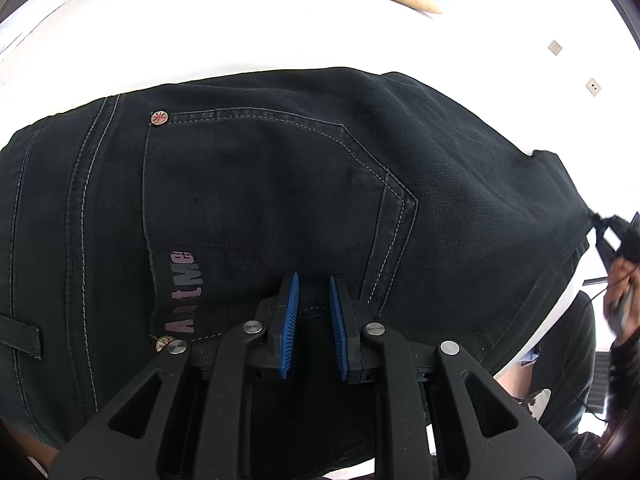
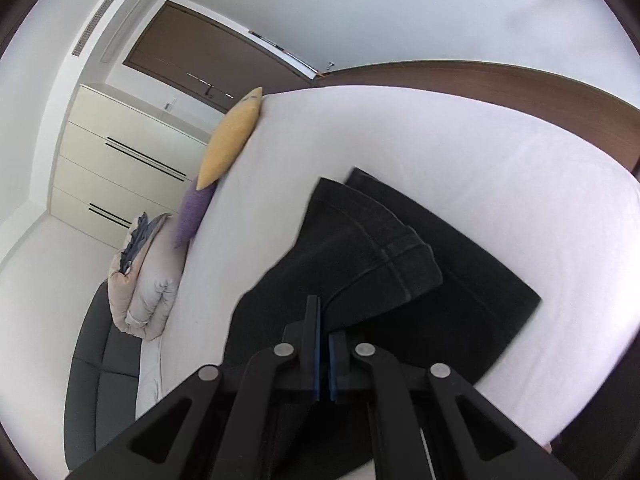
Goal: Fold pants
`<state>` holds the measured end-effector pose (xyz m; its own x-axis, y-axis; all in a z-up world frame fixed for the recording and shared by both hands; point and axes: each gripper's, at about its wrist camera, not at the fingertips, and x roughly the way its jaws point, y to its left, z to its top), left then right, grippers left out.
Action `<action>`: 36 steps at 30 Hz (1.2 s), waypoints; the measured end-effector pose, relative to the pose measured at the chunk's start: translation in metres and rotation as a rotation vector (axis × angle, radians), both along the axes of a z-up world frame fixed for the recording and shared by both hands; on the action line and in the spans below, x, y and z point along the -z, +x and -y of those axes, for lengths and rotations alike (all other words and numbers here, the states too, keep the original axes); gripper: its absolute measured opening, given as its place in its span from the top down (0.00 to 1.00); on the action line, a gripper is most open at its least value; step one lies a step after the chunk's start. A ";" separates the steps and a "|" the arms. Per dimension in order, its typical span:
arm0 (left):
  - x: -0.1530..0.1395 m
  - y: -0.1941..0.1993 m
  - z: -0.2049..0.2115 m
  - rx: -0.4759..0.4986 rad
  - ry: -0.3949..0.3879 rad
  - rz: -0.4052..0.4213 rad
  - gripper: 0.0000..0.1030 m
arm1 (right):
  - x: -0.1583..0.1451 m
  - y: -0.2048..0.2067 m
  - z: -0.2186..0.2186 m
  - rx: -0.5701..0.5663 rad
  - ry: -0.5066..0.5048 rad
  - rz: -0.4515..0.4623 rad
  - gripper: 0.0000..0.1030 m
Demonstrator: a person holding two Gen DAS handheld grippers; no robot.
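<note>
Both fingers (image 2: 325, 320) pinch pants (image 2: 360, 248); left gripper (image 1: 314, 286) hovers.

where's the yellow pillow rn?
The yellow pillow leans at the white bed's left edge in the right wrist view, just above the purple pillow.

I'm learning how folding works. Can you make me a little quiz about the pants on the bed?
1. True or false: the left gripper has its blue pads apart, over the back pocket of the black pants.
2. What is the right gripper doing? A) hanging open over the bed B) pinching the pants' fabric C) holding a pillow
3. Fill in: beside the purple pillow at the edge of the white bed lies a ____ pillow.

Key: 1 true; 2 B; 3 yellow.
</note>
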<state>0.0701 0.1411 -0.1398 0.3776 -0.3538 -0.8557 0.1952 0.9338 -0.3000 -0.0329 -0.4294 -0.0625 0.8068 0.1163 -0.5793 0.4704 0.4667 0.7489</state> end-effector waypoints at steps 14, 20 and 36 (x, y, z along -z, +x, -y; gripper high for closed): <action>-0.003 0.003 0.001 -0.011 0.005 -0.003 0.85 | 0.021 0.001 0.039 0.062 0.178 0.105 0.94; -0.003 0.001 0.001 -0.010 0.011 -0.001 0.85 | 0.018 -0.015 0.037 0.099 0.137 0.043 0.96; -0.006 0.002 -0.015 -0.009 -0.034 0.005 0.85 | 0.034 -0.034 0.037 0.110 0.103 -0.009 0.98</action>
<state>0.0724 0.1566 -0.1339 0.3853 -0.3791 -0.8413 0.1885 0.9248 -0.3304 -0.0674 -0.4661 -0.0965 0.8127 0.0864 -0.5762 0.5215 0.3329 0.7856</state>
